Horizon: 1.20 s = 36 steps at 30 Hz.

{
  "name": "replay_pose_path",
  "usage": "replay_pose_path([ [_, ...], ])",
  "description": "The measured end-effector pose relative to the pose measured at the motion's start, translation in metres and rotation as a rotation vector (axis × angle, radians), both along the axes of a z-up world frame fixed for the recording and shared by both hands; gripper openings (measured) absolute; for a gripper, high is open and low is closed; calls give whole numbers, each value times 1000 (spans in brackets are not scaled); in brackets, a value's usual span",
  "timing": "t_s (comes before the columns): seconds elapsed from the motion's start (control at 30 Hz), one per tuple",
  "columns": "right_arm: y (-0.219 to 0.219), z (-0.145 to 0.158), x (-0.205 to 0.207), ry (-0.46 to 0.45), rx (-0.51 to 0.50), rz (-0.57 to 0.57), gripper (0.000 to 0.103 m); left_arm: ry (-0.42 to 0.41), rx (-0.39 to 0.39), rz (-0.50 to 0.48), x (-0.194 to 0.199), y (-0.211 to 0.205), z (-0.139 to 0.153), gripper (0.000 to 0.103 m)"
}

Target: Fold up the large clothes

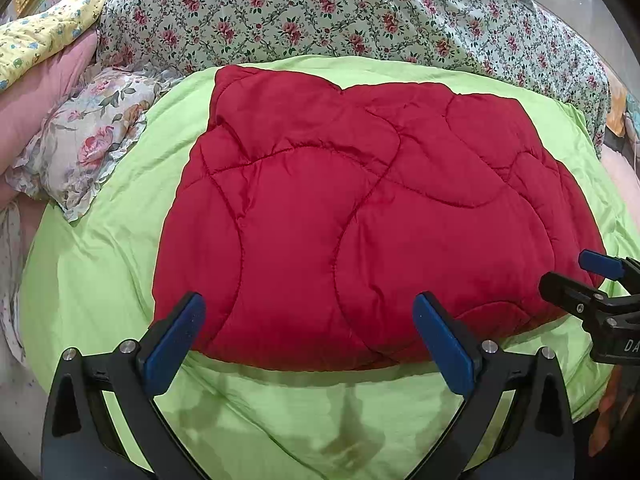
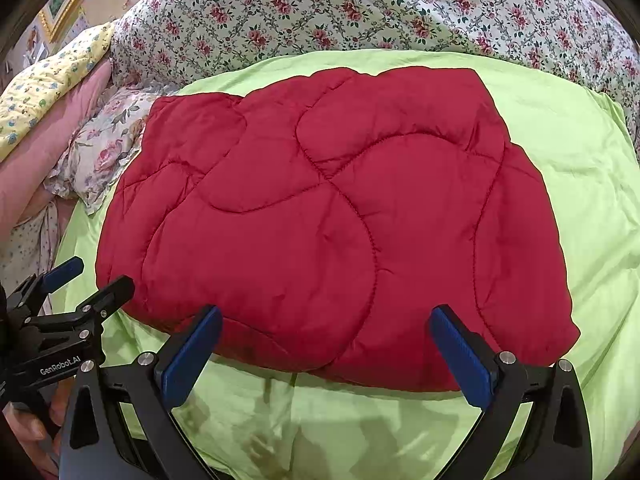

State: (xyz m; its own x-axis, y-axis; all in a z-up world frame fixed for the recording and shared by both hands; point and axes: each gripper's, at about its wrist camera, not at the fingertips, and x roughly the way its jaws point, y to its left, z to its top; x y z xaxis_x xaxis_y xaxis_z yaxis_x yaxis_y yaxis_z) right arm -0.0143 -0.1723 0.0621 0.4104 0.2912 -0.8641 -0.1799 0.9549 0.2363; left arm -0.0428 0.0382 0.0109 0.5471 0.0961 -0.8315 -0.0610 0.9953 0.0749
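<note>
A red quilted garment lies folded into a thick, roughly rectangular bundle on a lime green sheet; it also shows in the right wrist view. My left gripper is open and empty, hovering above the bundle's near edge. My right gripper is open and empty, also just above the near edge. The right gripper also shows at the right of the left wrist view, by the bundle's right corner. The left gripper shows at the left of the right wrist view, by the left corner.
A floral bedspread covers the bed behind the green sheet. A floral pillow and a yellow patterned cushion lie at the left. A pink cloth lies beside them.
</note>
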Motion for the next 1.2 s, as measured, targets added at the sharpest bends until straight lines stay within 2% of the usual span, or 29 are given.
replay_pose_path([
  [1.2,-4,6,0,-7,9,6,103,-19,29,13,1,-2,3,103],
])
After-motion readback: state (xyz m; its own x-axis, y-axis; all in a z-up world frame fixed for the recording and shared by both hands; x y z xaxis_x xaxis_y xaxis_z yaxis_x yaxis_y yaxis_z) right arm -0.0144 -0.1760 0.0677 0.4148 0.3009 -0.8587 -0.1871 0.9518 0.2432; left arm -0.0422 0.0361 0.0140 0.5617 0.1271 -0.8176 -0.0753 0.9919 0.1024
